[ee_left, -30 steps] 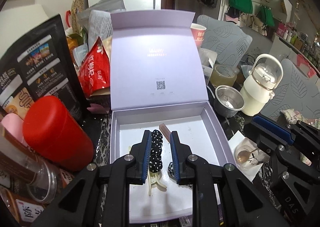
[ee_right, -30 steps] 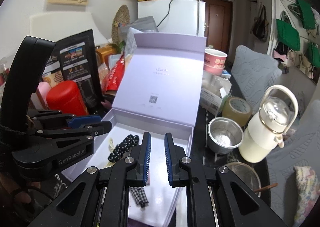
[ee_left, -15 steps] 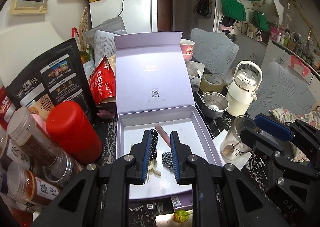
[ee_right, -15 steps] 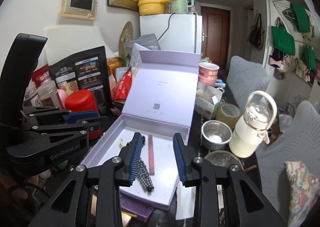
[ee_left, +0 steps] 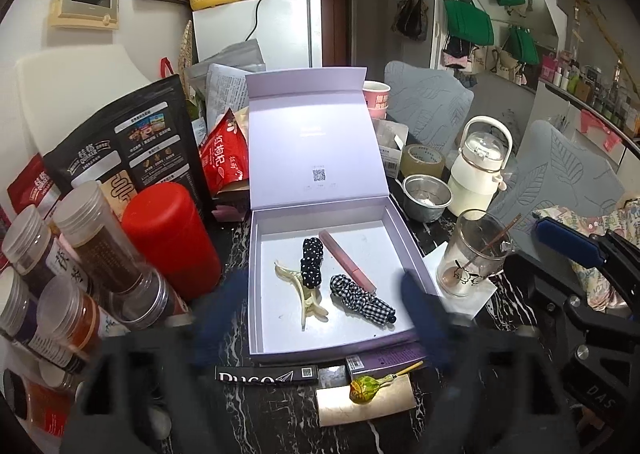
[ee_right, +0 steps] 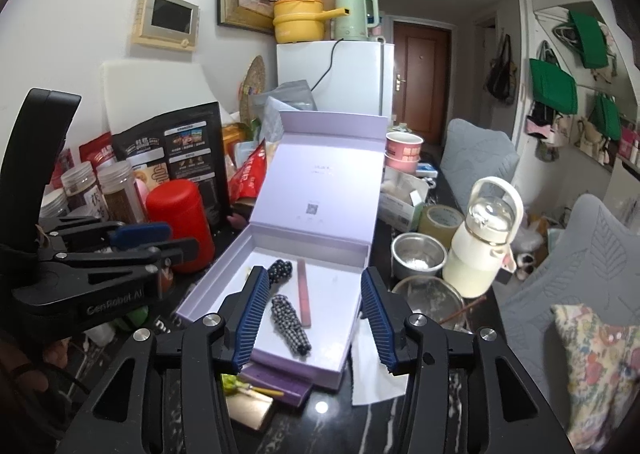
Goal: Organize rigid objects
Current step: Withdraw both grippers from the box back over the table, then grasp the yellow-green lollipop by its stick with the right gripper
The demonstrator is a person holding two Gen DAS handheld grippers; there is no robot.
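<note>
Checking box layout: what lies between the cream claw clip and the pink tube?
The polka-dot scrunchie lies between the claw clip and the pink tube, clearest in the left wrist view.

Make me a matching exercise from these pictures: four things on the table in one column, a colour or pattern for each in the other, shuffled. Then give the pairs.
Things:
1. hair claw
2. slim tube
3. canister
4. scrunchie nearest the box's front edge

Colours:
A. red
B. black-and-white check
C. cream
D. pink

Pairs: 1-C, 2-D, 3-A, 4-B
</note>
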